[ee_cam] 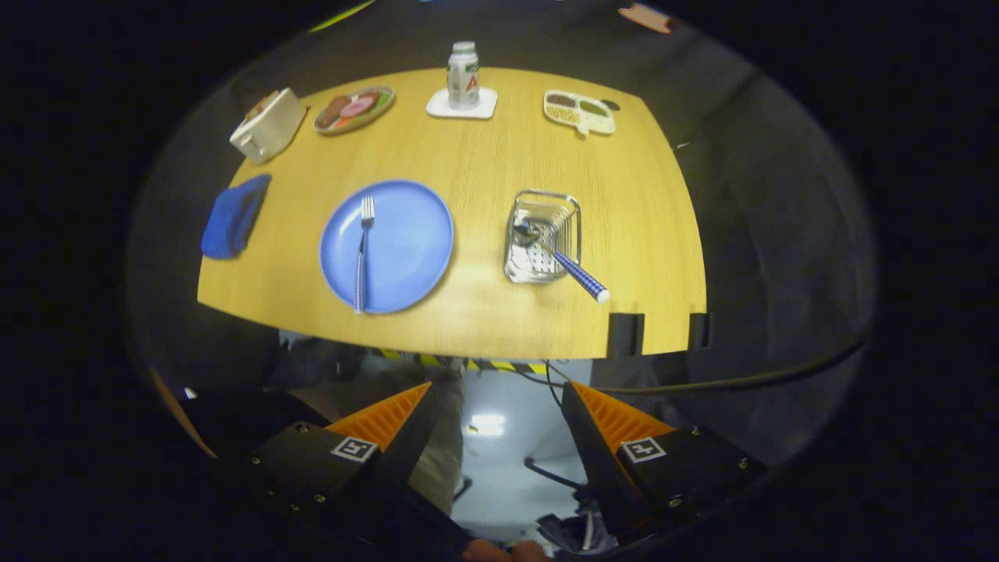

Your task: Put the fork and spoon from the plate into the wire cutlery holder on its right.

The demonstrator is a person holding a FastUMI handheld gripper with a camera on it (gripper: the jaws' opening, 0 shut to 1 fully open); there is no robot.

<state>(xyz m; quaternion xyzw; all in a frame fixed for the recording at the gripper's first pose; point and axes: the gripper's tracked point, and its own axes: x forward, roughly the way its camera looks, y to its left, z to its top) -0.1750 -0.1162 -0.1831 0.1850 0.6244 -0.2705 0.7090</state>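
Black gripper [495, 406] with ribbed orange fingers [386, 417], small screws, and square black-and-white markers on top.

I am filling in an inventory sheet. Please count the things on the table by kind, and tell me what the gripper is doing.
Cutlery: 2, fork and spoon
Dishes of food: 2
Plates: 1
Cutlery holders: 1
Bottles: 1
Coasters: 1
Cloths: 1
Toasters: 1
Total: 10
The gripper is open, short of the table.

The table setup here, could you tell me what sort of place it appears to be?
Probably a mock dining table in a recording booth: a wooden table with a blue plate, wire cutlery holder and food dishes, dark cloth walls around. The open gripper hangs short of the table.
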